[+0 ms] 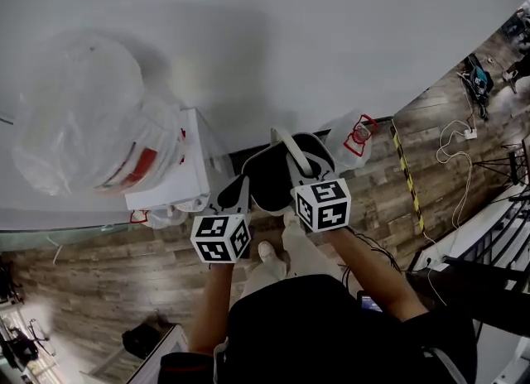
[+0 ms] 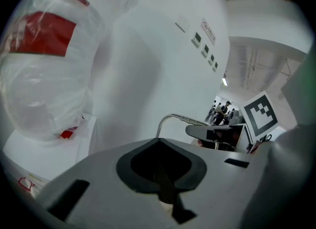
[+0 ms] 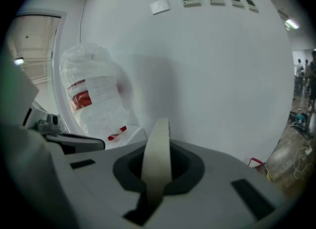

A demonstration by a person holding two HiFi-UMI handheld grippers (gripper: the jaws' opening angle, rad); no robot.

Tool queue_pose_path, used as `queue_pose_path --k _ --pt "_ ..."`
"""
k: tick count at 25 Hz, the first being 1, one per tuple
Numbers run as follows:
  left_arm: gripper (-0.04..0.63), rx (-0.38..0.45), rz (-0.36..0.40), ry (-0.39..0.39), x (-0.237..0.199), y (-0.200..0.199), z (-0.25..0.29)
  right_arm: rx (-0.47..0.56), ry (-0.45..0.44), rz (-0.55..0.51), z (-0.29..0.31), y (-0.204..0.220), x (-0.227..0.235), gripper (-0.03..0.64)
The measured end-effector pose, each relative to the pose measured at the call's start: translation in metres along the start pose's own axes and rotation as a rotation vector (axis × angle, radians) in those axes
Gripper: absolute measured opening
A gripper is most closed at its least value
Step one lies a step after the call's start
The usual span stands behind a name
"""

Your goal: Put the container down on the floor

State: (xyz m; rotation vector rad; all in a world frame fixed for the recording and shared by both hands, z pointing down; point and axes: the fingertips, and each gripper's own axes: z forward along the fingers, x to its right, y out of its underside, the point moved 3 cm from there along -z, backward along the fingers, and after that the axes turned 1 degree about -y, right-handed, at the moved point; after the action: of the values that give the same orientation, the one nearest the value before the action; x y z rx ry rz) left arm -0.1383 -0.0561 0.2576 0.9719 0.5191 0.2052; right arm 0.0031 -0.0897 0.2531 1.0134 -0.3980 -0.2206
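Container (image 1: 269,180), dark, with a pale handle (image 1: 290,147), held between both tools at 12 o'clock of the person's shoes (image 1: 267,252), close to the foot of the white wall (image 1: 290,43). Head view looks steeply down and cannot settle whether the base touches the wood floor (image 1: 99,258).

Noted on the right gripper (image 1: 301,164): its own view shows the jaws pressed together on the cream handle strip, which rises upright through their dark-lined opening. Head view gives only jaw backs and a marker cube.

Noted on the left gripper (image 1: 238,190): head view puts its tips at the container's 9 o'clock rim. Its own view shows the jaws closed on a dark, mesh-textured edge. The same view catches the other tool's marker cube (image 2: 260,114) and distant people (image 2: 220,110) at 3 o'clock.

White box (image 1: 178,180) topped by a clear plastic bag (image 1: 83,117) with red print, 9 o'clock of the container. Smaller bag (image 1: 358,138) at 2 o'clock. Only the right gripper view shows wall plates (image 3: 160,7), high at 12 o'clock.
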Motion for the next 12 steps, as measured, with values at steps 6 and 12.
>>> queue_pose_path --k 6,12 --pt "0.014 -0.028 -0.059 -0.036 -0.014 0.015 0.026 -0.056 -0.029 -0.018 0.027 0.016 0.008 0.029" --pt "0.014 -0.093 -0.042 -0.004 -0.020 0.036 0.059 -0.121 -0.031 -0.011 0.053 0.041 0.019 0.029"
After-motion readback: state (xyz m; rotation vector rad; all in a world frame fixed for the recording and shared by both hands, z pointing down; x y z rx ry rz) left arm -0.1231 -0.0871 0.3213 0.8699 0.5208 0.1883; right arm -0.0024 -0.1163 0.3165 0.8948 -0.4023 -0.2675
